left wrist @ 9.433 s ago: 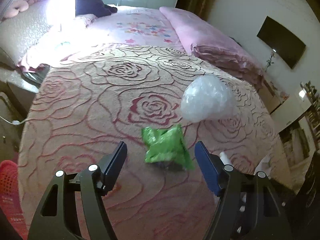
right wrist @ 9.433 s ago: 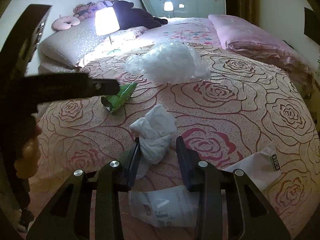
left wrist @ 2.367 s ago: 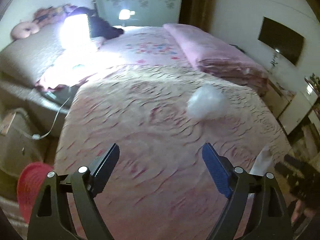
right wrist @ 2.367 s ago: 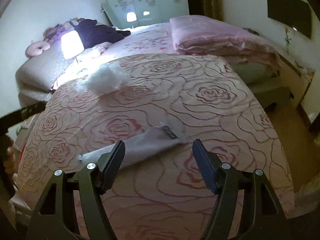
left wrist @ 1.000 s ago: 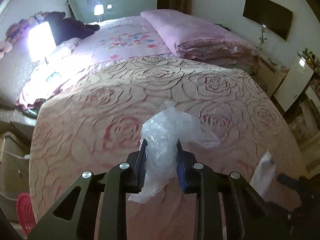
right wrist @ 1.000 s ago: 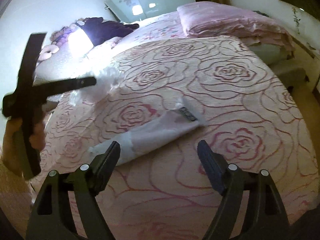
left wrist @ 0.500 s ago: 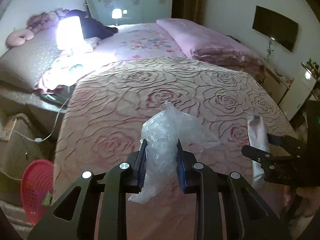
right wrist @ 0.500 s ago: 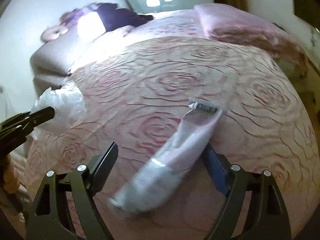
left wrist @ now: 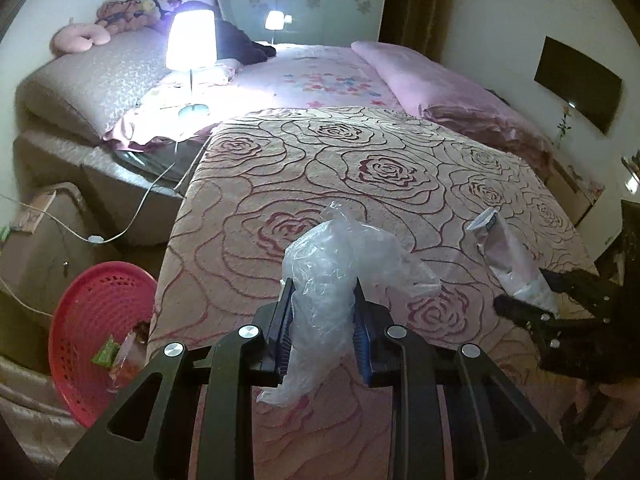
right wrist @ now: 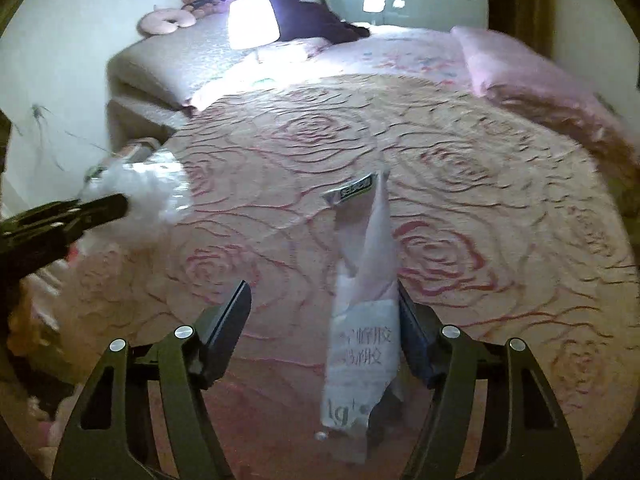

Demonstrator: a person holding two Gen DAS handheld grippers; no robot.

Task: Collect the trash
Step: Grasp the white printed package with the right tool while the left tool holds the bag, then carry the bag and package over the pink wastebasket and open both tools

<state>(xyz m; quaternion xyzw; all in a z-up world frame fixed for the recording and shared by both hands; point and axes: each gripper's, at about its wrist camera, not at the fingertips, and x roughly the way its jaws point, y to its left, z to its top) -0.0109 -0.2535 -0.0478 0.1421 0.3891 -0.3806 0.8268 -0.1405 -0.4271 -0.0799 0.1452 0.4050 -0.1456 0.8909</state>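
Note:
My left gripper (left wrist: 323,322) is shut on a crumpled clear plastic bag (left wrist: 334,280) and holds it above the near edge of the rose-patterned bedspread (left wrist: 360,184). The bag also shows in the right wrist view (right wrist: 148,196). A long white printed wrapper (right wrist: 366,312) stands upright between the jaws of my right gripper (right wrist: 324,328), against the right finger; the jaws stand wide apart. It also shows lifted in the left wrist view (left wrist: 508,256). A red mesh basket (left wrist: 96,332) on the floor at left holds a green wrapper (left wrist: 105,353).
A lit lamp (left wrist: 191,46) stands on the bed's left side with a cable (left wrist: 132,224) trailing to the floor. A folded pink quilt (left wrist: 448,100) lies at the far right. A cardboard box (left wrist: 36,248) stands beside the basket.
The green wrapper and white tissue are gone from the bed. My left gripper closed on the clear bag and drew back. The white wrapper came up off the bedspread at my right gripper.

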